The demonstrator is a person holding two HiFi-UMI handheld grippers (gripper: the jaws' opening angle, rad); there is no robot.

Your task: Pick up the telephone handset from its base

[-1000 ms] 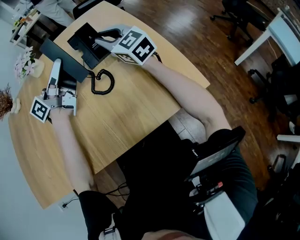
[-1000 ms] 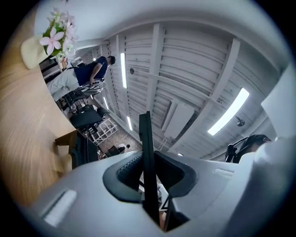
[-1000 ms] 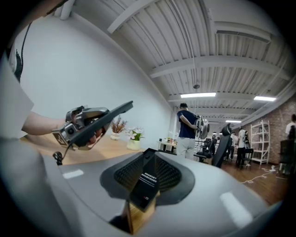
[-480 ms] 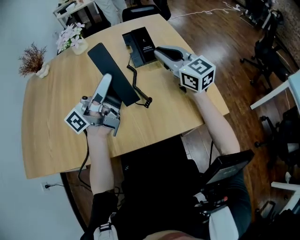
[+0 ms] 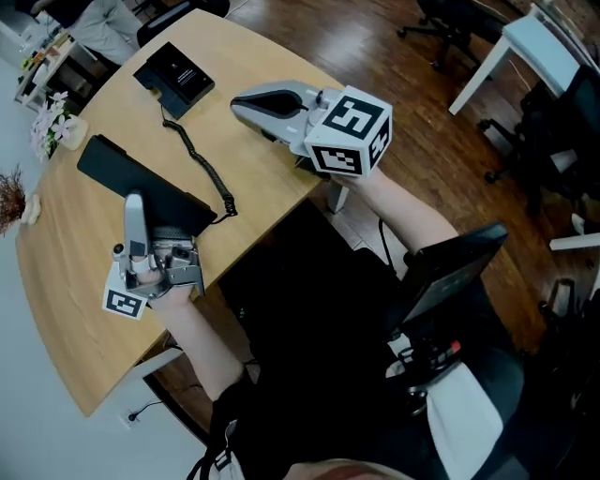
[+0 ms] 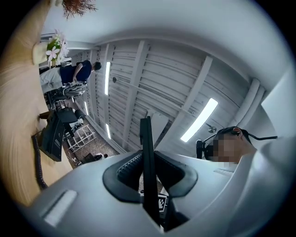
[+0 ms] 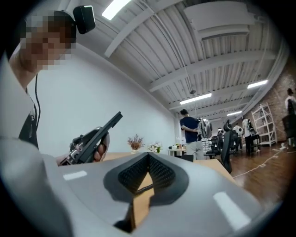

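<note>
The black telephone handset (image 5: 141,186) is a long flat bar held off the round wooden table (image 5: 253,178), with my left gripper (image 5: 135,204) shut on its near end. In the left gripper view the handset (image 6: 145,134) stands edge-on between the pads. A coiled cord (image 5: 202,161) runs stretched from it to the black phone base (image 5: 174,77) at the table's far side. My right gripper (image 5: 242,101) hovers over the table's right edge, well short of the base, shut and empty. The right gripper (image 7: 148,159) view shows the handset (image 7: 99,133) in my left hand.
A pot of pale flowers (image 5: 54,127) and a dried plant (image 5: 9,192) stand at the table's left rim. Office chairs (image 5: 450,23) and a white desk (image 5: 525,47) stand on the wooden floor to the right. A person (image 7: 189,132) stands in the background.
Both grippers drew back from the base toward the table's near side. The handset travelled with the left gripper, and the cord went from a slack loop to a stretched line.
</note>
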